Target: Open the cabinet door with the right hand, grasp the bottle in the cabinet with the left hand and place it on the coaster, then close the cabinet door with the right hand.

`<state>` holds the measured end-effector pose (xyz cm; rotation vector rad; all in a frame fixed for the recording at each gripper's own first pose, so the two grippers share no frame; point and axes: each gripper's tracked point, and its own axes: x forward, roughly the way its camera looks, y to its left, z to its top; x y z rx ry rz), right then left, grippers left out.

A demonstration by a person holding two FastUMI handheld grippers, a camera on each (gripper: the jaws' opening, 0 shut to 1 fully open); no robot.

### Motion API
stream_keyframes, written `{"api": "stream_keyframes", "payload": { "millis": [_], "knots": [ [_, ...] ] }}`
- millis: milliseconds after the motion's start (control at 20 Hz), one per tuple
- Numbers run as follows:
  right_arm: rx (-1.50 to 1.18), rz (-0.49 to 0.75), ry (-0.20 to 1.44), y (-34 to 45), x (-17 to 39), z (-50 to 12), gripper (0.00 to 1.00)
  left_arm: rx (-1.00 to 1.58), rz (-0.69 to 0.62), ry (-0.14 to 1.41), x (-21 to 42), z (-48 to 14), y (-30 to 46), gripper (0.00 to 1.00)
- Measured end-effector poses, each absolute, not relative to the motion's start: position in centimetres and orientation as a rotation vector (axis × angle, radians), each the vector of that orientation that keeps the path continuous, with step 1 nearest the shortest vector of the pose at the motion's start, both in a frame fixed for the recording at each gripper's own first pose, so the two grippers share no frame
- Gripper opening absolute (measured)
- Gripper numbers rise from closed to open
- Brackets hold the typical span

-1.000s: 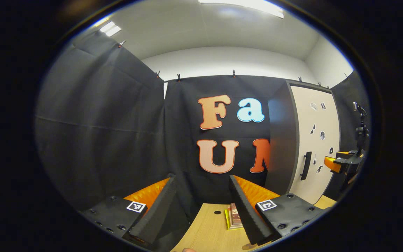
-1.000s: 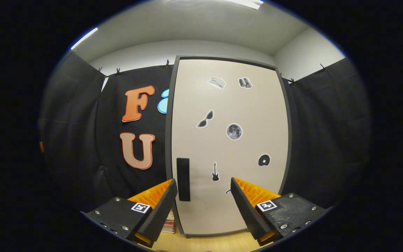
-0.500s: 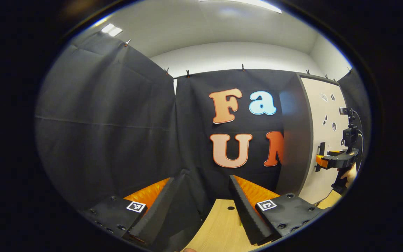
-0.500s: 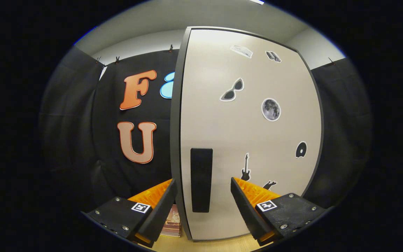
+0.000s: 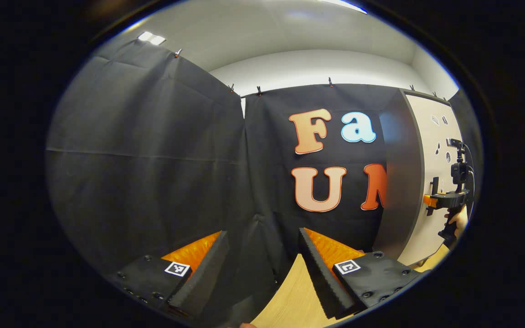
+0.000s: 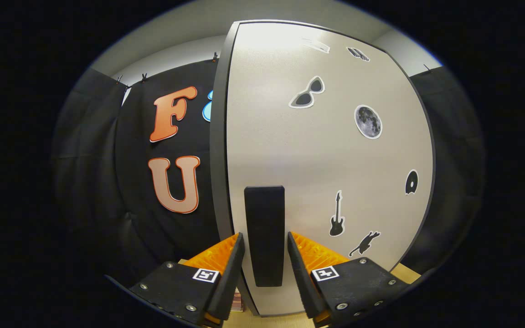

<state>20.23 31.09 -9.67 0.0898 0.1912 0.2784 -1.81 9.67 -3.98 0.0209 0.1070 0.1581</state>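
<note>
The cabinet door (image 6: 326, 150) is pale with small stickers and lies closed against its dark grey frame. Its black upright handle (image 6: 265, 218) stands between the fingers of my right gripper (image 6: 265, 237), which are shut on it from both sides. In the left gripper view the cabinet (image 5: 399, 182) sits at the far right, with the right gripper (image 5: 431, 200) at its handle and a hand (image 5: 460, 218) holding it. My left gripper (image 5: 262, 234) is open, holds nothing, and faces the black cloth wall well left of the cabinet.
A light wooden table (image 5: 290, 300) runs under the left gripper toward the cabinet's foot. Black cloth walls close in the left and back. A sliver of a book stack (image 6: 237, 300) shows by the cabinet's lower left corner.
My right gripper moved up to the door and its fingers closed in on the handle. The left gripper view swung left, so the cabinet slid to the right edge and the books left view.
</note>
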Motion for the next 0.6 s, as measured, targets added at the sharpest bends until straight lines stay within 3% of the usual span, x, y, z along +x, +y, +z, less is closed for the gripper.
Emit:
{"api": "stream_keyframes", "payload": {
  "millis": [50,150,600],
  "knots": [
    [0.086,0.277,0.193,31.1,20.2,-9.7,0.48,0.017,0.163,0.106,-1.8,-3.9,9.8,0.99],
    [0.087,0.285,0.199,31.0,19.9,-9.7,0.36,0.004,0.160,0.110,-1.9,-4.1,9.7,0.99],
    [0.069,0.325,0.187,30.0,18.1,-9.2,0.28,0.002,0.133,0.119,0.0,-5.2,8.3,0.99]
  ]
}}
